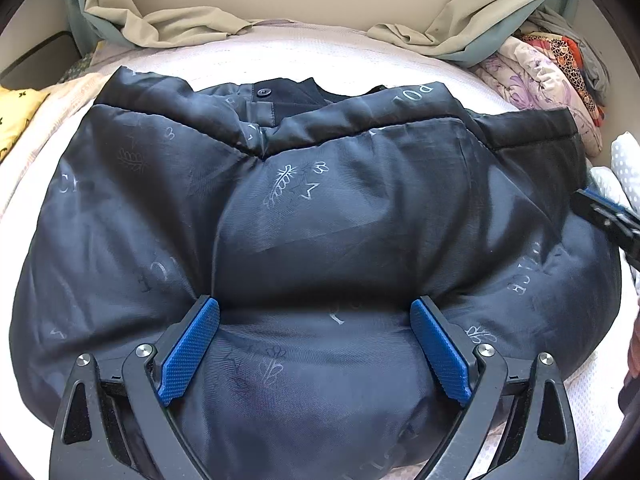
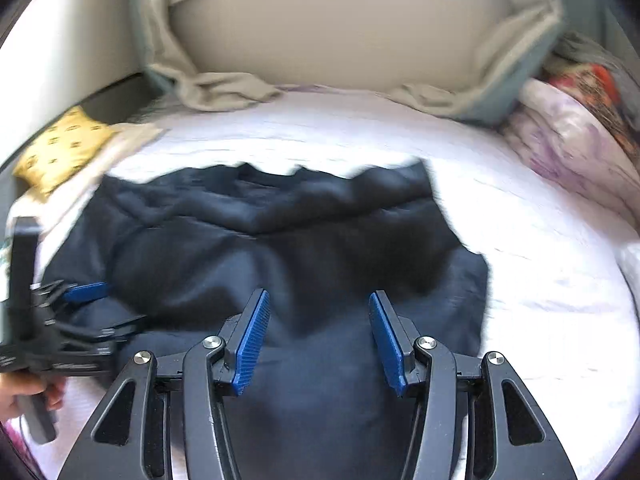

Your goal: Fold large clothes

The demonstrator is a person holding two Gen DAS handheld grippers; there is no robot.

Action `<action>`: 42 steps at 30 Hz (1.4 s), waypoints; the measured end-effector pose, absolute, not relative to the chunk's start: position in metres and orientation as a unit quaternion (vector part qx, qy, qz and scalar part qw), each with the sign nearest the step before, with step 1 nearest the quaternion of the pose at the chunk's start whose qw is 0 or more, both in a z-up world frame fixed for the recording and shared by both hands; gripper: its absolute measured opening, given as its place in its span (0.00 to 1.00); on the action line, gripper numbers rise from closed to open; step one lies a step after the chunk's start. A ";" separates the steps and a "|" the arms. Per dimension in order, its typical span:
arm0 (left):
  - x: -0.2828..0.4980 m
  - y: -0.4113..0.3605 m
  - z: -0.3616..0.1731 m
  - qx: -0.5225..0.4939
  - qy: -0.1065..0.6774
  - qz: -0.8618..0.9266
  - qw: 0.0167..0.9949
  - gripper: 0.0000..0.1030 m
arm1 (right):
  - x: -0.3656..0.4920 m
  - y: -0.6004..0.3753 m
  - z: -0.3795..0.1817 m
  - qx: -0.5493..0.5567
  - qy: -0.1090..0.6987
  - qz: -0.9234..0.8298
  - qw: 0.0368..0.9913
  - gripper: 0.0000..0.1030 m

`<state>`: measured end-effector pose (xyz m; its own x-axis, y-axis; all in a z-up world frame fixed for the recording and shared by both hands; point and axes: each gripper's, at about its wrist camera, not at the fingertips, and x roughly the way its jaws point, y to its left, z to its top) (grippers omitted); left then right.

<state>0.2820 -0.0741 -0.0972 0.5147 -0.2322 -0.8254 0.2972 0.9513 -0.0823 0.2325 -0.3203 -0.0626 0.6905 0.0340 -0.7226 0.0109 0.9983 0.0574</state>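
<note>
A dark padded jacket (image 1: 320,220) was laid flat on a white bedcover (image 1: 344,60), its shiny lining, printed with pale letters and leaf motifs, turned upward. A button (image 1: 263,91) was seen at the far edge, near the collar. The left gripper (image 1: 315,344) was positioned over the near part of the jacket, its blue pads (image 1: 190,350) spread wide apart with nothing clamped between them. Part of the right gripper (image 1: 608,220) was visible at the right edge; its jaw state could not be determined. A beige curtain (image 1: 168,20) was bunched at the far side. A yellow cushion (image 1: 16,116) lay at the left, and floral bedding (image 1: 540,80) was piled at the far right.
</note>
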 end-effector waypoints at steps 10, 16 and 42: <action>0.283 -0.073 -0.096 0.032 0.467 -0.156 0.870 0.95 | 0.251 -0.346 -0.111 0.059 0.452 -0.014 0.890 0.47; 0.281 -0.073 -0.095 0.028 0.464 -0.156 0.872 0.96 | 0.253 -0.347 -0.128 0.063 0.453 -0.009 0.889 0.47; 0.312 0.130 -0.041 -0.267 0.464 -0.107 0.838 0.95 | 0.231 -0.365 -0.062 0.165 0.405 0.009 0.899 0.56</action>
